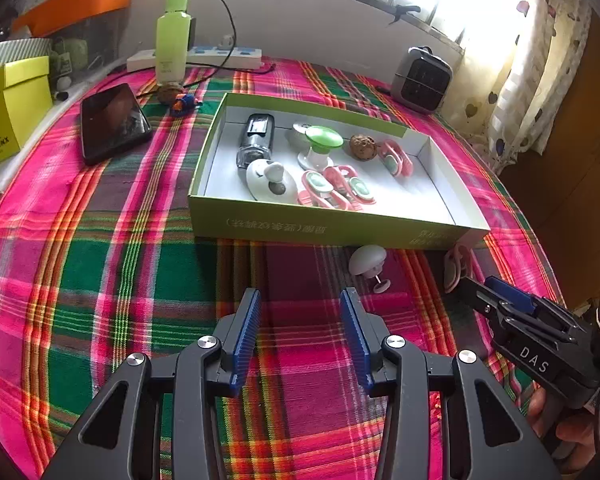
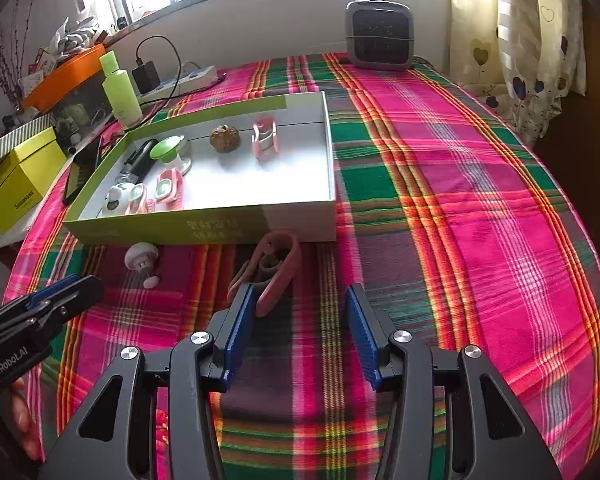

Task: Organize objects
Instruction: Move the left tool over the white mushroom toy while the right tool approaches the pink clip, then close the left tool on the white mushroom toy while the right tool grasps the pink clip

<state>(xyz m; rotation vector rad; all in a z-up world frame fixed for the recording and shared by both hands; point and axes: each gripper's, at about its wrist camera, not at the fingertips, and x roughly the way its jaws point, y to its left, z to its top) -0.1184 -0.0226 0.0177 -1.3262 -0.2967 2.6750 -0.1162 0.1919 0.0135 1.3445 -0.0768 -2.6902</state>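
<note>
Left tool (image 1: 300, 332) hangs over the plaid-covered counter (image 1: 100, 272), jaws apart, nothing between them. Ahead of it sits an open green box (image 1: 332, 228) holding pink clips, a green-topped knob, white knobs, a brown ball and a dark device. A white knob (image 1: 367, 261) lies just ahead and right of the tool, outside the box. Right tool (image 1: 484, 286) enters from the right, by a pink clip (image 1: 456, 268).

- "DAS" in white letters on the black body of the right gripper (image 1: 496, 286), at the right edge of the left wrist view.
- "GenRobot.AI" in white on the black body of the left gripper (image 2: 66, 286), at the near left of the right wrist view.
- Pale printed characters on the near wall of the green tray box (image 1: 276, 227); upside down and too blurred to read.
- Small dark print on the yellow box (image 1: 14, 112) at far left; it cannot be made out.
</note>
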